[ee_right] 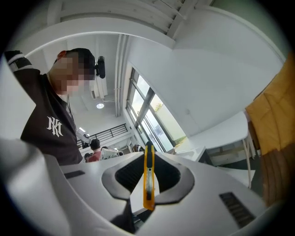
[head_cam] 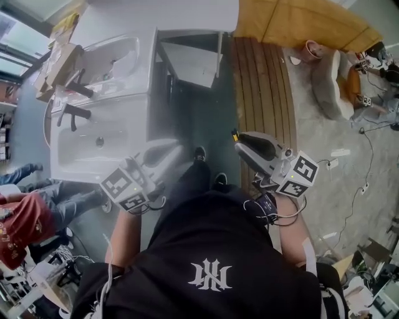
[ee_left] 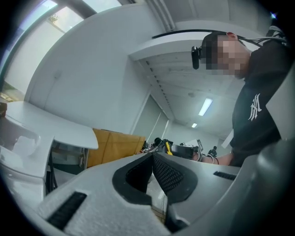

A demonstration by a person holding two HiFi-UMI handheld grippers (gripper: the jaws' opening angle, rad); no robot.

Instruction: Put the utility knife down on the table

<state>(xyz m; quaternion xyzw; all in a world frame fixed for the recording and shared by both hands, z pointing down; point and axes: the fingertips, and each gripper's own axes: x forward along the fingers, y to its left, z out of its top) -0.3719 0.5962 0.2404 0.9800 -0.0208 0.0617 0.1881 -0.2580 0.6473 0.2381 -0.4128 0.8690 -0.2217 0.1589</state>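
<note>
My right claw [head_cam: 246, 144] clamps the knife [ee_right: 148, 177], its length along the jaws, and the table's [head_cam: 162, 15] near edge lies ahead-left, beyond my closed, empty left claw [ee_left: 152, 159].

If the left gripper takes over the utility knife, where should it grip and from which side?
Probably the short end of the utility knife poking past the jaw tips of the right gripper; the rest is clamped. Come from ahead, jaws across its flat yellow faces. The left gripper is shut: open it first.
</note>
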